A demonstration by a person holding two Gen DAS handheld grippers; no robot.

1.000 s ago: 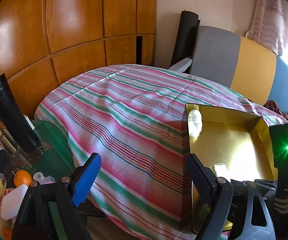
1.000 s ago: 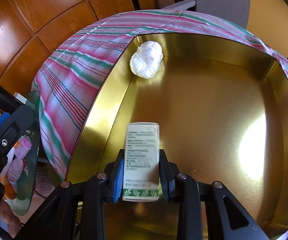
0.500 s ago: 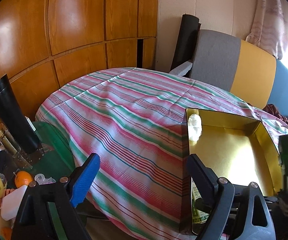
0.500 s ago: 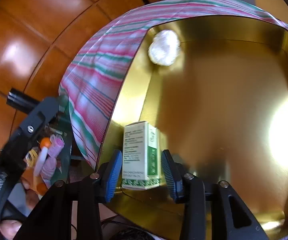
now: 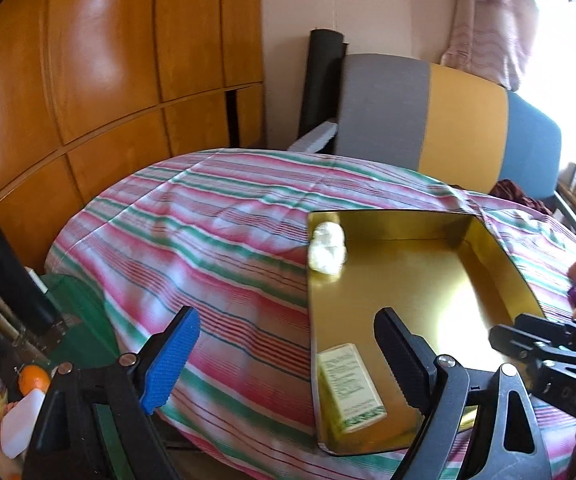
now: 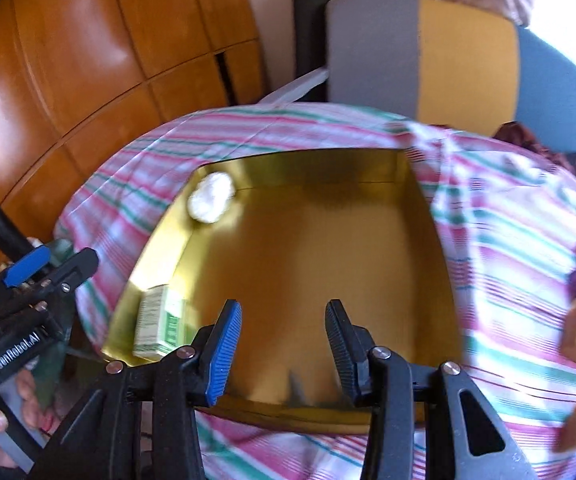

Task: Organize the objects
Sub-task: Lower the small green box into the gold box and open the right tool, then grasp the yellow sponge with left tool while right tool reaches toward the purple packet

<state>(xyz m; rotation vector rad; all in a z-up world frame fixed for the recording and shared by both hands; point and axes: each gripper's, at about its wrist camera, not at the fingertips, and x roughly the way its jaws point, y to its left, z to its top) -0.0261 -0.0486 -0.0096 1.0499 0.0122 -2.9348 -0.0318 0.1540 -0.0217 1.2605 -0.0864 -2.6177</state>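
The small green-and-white carton [image 5: 350,386], seemingly light, stiff and crushable, best pinched across its broad faces, lies in the gold tray [image 5: 488,248]'s near-left corner; both the left gripper [image 5: 284,360] and the right gripper [image 6: 284,344] gape empty.

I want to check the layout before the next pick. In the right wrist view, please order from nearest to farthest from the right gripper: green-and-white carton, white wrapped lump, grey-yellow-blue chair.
From the right gripper:
1. Green-and-white carton: near left corner of the gold tray, beside the jaws.
2. White wrapped lump: far left corner of the tray.
3. Grey-yellow-blue chair: behind the striped table.
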